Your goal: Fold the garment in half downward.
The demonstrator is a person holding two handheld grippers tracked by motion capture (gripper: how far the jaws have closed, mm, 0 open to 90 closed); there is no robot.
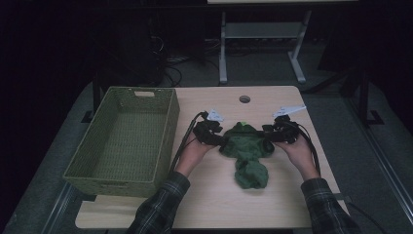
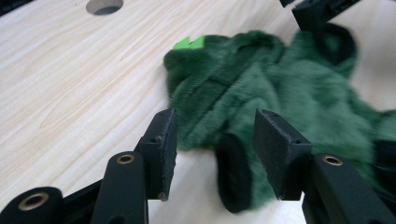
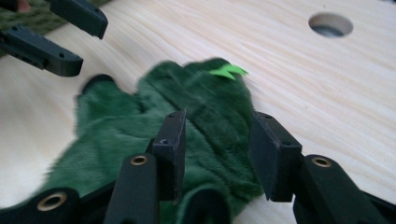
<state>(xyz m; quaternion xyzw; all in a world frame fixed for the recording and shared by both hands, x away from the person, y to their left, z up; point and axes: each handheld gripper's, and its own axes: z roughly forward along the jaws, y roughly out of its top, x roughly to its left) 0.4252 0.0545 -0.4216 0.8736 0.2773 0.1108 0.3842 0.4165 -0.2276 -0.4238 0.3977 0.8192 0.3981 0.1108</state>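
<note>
A dark green furry garment (image 1: 246, 151) lies spread on the wooden table, with a bright green tag (image 1: 242, 123) at its far edge. My left gripper (image 1: 221, 141) is at its left sleeve. In the left gripper view the jaws (image 2: 215, 116) stand apart around the sleeve's black cuff (image 2: 233, 172), and the pads do not touch it. My right gripper (image 1: 268, 139) is at the right sleeve. In the right gripper view its jaws (image 3: 219, 115) stand apart with green fur (image 3: 154, 107) between them and no clear squeeze. Each gripper view shows the other gripper farther off.
A green woven basket (image 1: 168, 126) stands at the table's left, close to my left forearm. A round cable hole (image 1: 244, 99) sits near the table's far edge. Bare wood shows in front of the garment. Desk legs and cables lie beyond on the dark floor.
</note>
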